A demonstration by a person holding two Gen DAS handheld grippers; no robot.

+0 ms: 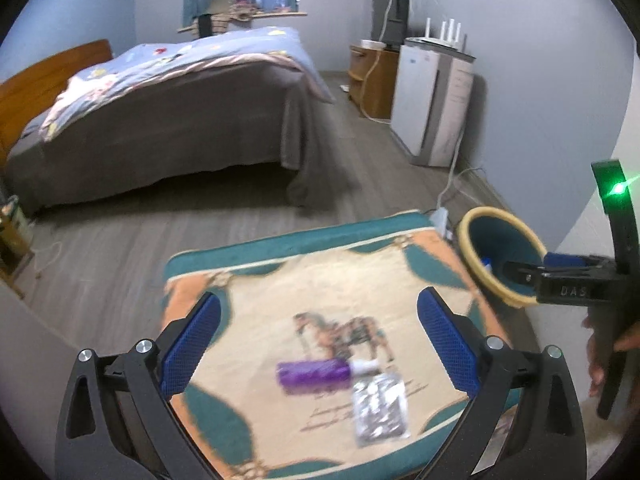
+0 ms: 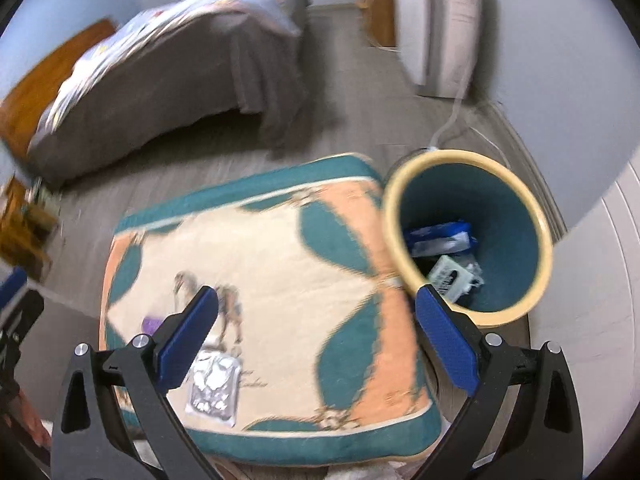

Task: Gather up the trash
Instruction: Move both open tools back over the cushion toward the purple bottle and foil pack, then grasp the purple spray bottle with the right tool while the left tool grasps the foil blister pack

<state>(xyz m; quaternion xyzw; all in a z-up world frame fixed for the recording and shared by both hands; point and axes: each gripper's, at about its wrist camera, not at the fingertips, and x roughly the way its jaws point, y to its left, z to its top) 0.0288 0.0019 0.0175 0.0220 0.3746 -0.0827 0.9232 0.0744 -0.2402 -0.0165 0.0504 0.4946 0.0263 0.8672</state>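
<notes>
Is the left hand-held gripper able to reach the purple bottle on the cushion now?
Probably yes. The left hand-held gripper is open, and the purple bottle lies on the cushion between its fingers with nothing over it. A silver packet lies right beside it.

Beside the blurred silver packet (image 2: 214,386), the purple bottle (image 2: 151,325) is mostly hidden behind the right claw's finger (image 2: 188,338).

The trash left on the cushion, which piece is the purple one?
The purple tube, lying on its side by the horse print; the other piece, the silver foil packet, lies flat just beside it.
</notes>
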